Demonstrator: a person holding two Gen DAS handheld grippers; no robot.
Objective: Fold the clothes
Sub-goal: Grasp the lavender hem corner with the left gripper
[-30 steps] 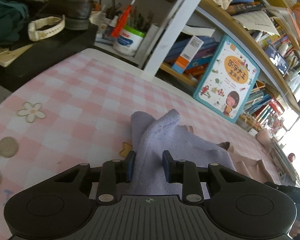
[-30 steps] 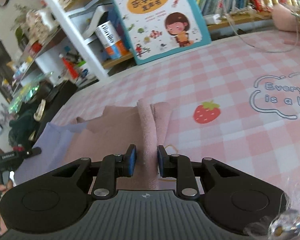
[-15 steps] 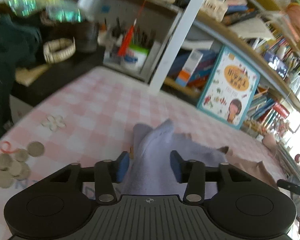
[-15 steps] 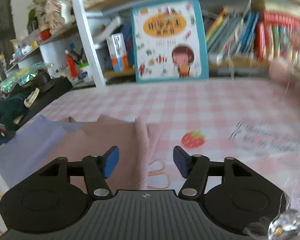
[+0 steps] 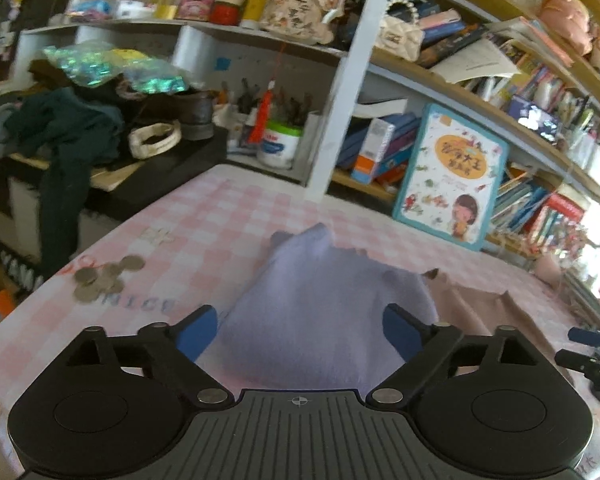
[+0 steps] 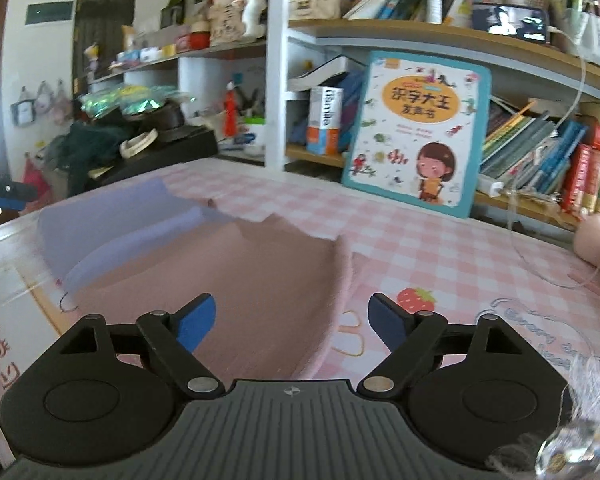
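A folded cloth lies on the pink checked table (image 5: 220, 216). Its left part is lavender (image 5: 324, 304) and its right part is dusty pink (image 6: 260, 280); the lavender part also shows in the right wrist view (image 6: 112, 216). My left gripper (image 5: 300, 330) is open and empty, raised just above the near edge of the lavender part. My right gripper (image 6: 292, 320) is open and empty, raised above the near edge of the pink part. The pink part also shows in the left wrist view (image 5: 484, 312), with the right gripper's tips (image 5: 588, 344) at the far right.
A children's book (image 6: 416, 132) leans against the bookshelf behind the table. Coins (image 5: 104, 278) lie on the table at the left. A black stand with dark clothes (image 5: 60, 128) sits left of the table. A pink soft toy (image 6: 592, 236) lies at the right.
Both grippers were shut on the cloth's raised folds a second ago. They have opened, let go and pulled back and up. The cloth now lies flatter on the table.
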